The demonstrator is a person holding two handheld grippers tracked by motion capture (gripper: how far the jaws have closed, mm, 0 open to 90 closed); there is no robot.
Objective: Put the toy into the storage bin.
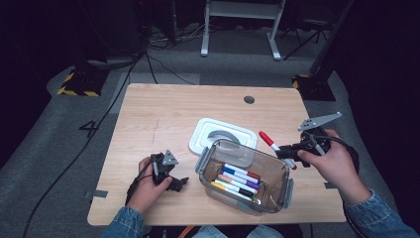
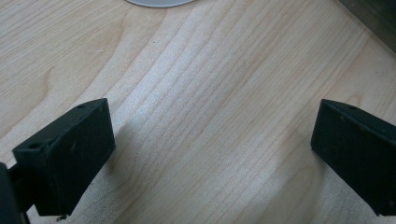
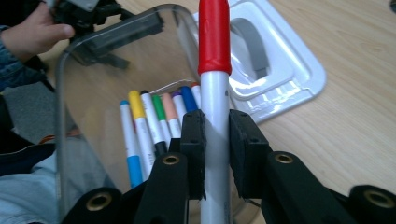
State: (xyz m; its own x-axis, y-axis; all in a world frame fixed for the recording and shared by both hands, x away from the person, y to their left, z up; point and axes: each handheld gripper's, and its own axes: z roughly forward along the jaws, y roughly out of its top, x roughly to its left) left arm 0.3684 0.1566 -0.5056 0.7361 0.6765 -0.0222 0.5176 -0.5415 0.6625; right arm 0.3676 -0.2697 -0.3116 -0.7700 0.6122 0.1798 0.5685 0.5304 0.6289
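Red marker [image 1: 273, 144] clamped in right tool [image 1: 288, 151], above clear container [image 1: 244, 176]

White lid [image 1: 223, 136] lies flat on wood table [image 1: 163, 114], w/ grey cable hole [image 1: 249, 99] nr far edge. Black cable [image 1: 74, 158] runs across grey floor [image 1: 44, 144], hazard-striped base [image 1: 79, 82] at back left.

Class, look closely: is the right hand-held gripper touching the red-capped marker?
Touching. The right gripper view shows the right hand-held gripper with both pads pressed against the white barrel of the red-capped marker, no gap on either side.
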